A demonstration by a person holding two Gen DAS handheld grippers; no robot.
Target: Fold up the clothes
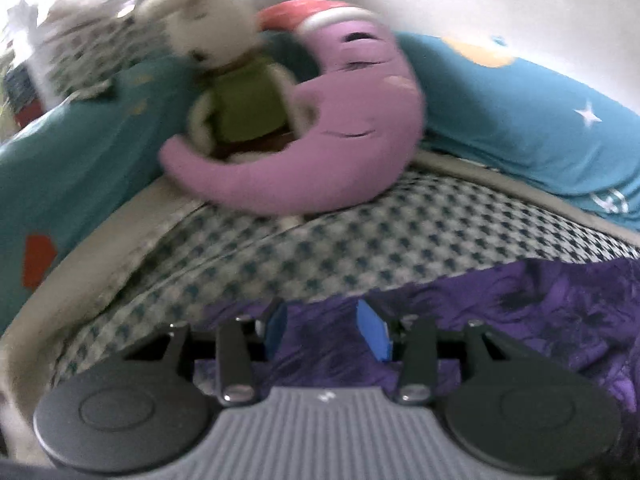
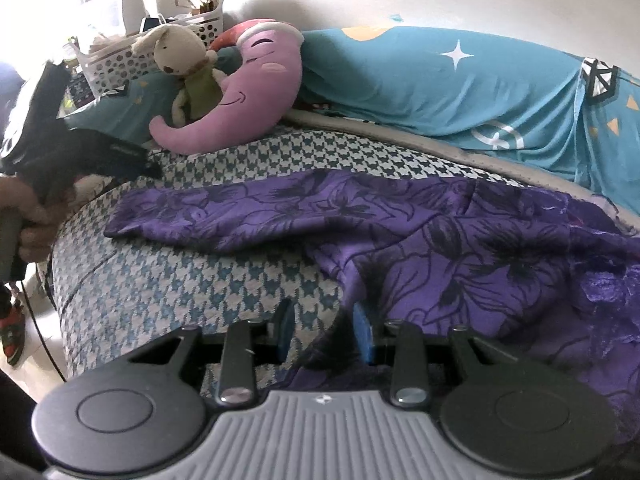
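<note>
Across the checked bed, your right gripper pinches the limp, slippery purple garment; left gripper, fingers apart, should grab its nine-o'clock tip.

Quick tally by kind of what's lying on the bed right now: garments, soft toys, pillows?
Purple flowered garment: 1
Soft toys: 2, the moon cushion and the rabbit doll
Teal pillows: 2, right and left
Total: 5
</note>
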